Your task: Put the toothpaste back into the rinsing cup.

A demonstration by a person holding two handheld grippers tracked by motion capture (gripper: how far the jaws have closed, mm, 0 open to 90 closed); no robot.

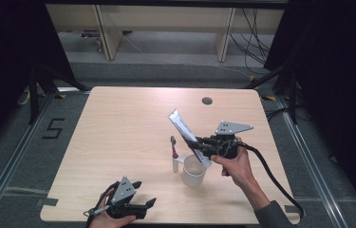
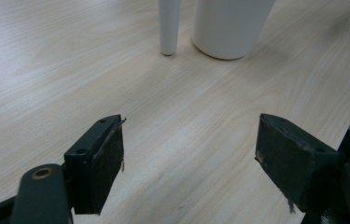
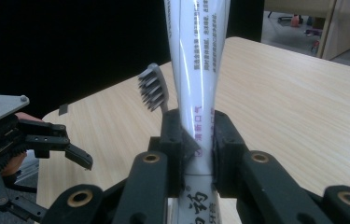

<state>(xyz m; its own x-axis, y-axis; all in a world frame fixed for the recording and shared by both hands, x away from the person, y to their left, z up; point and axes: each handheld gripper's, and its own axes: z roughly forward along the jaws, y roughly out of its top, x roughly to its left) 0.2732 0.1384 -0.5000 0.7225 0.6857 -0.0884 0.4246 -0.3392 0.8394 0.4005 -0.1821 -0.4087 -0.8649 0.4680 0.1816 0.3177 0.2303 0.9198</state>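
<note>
The pale wooden counter (image 1: 118, 142) carries a white plastic cup (image 1: 194, 171) with a toothbrush (image 1: 173, 148) standing just beside it. The right tongs (image 1: 203, 147) clench a white toothpaste tube (image 1: 185, 130), tilted above the cup's rim. Lowered at this slant, the tube's end could catch the rim and tip the light cup. The left tongs (image 1: 142, 197) rest released near the counter's front edge.
</note>
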